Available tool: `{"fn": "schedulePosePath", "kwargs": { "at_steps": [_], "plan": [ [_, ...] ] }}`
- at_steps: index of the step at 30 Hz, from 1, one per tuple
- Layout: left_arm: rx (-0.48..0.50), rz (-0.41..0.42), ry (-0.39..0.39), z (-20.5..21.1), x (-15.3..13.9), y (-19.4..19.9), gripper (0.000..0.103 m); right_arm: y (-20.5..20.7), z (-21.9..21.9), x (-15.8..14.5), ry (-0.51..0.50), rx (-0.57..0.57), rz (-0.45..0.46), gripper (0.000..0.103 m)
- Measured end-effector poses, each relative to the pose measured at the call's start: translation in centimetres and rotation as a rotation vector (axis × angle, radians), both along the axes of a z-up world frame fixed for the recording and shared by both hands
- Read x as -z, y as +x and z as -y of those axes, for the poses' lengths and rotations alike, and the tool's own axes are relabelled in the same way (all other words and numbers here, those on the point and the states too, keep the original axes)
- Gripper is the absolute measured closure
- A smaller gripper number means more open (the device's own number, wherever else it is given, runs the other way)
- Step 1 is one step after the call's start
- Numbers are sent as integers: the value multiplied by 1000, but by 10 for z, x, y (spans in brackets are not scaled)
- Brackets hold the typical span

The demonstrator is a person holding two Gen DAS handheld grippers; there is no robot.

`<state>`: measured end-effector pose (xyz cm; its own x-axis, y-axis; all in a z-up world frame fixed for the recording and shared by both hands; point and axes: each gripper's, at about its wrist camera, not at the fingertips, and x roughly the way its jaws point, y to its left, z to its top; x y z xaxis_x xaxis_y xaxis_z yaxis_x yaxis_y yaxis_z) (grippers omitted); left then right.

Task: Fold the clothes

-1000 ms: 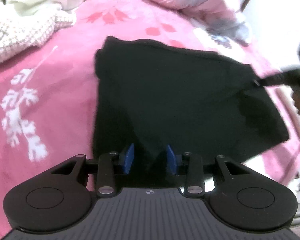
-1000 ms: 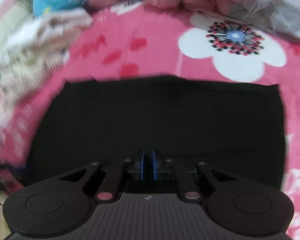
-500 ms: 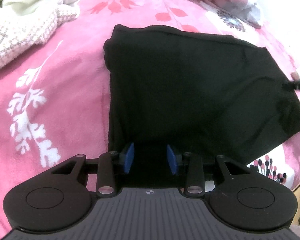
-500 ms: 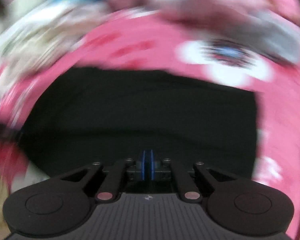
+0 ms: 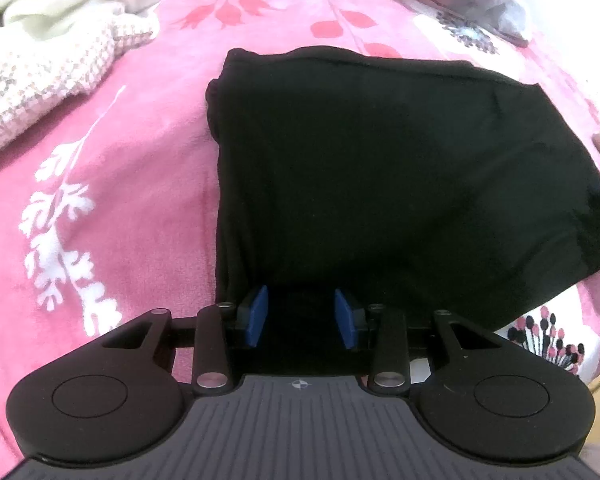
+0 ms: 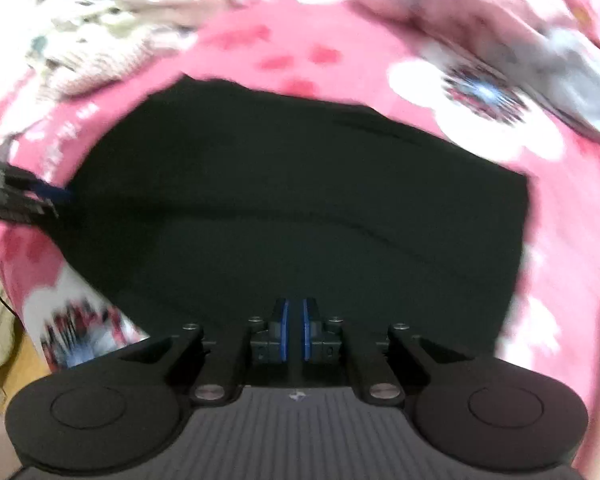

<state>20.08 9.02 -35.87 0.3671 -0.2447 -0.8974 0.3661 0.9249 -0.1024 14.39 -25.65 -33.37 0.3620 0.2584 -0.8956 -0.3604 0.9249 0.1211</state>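
Over on the far left a knitted cream garment (image 5: pixel 48 76) lies heaped on the pink flowered blanket (image 5: pixel 100 208), well clear of the action. Moving in, the left gripper (image 5: pixel 302 316) points steeply down over the near left corner of the black garment (image 5: pixel 380 184), its blue pads (image 5: pixel 258 316) standing partly apart with dark cloth showing in the gap; whether they pinch that cloth I cannot tell. The black garment lies spread flat as a broad folded panel in the middle of the blanket. Across to the right side, and the right wrist view is smeared with blur, but the right gripper (image 6: pixel 295 330) sits at the garment's near edge with its jaws all but closed, only a sliver between the pads, black fabric (image 6: pixel 300 208) apparently caught there.
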Motion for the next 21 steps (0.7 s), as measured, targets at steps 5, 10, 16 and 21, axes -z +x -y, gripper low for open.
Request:
{"fn": "schedulePosePath", "kwargs": {
  "at_steps": [5, 10, 16, 21],
  "plan": [
    [-7, -1, -2, 0, 1, 0, 65, -36, -6, 27, -44, -63, -93, 97],
    [-15, -1, -8, -1, 1, 0, 65, -29, 0, 6, -65, -64, -97, 97],
    [-10, 7, 11, 1, -2, -2, 64, 54, -33, 25, -53, -23, 60, 97],
    [-14, 14, -4, -2, -3, -4, 64, 17, -15, 27, -107, -6, -100, 97]
  ]
}}
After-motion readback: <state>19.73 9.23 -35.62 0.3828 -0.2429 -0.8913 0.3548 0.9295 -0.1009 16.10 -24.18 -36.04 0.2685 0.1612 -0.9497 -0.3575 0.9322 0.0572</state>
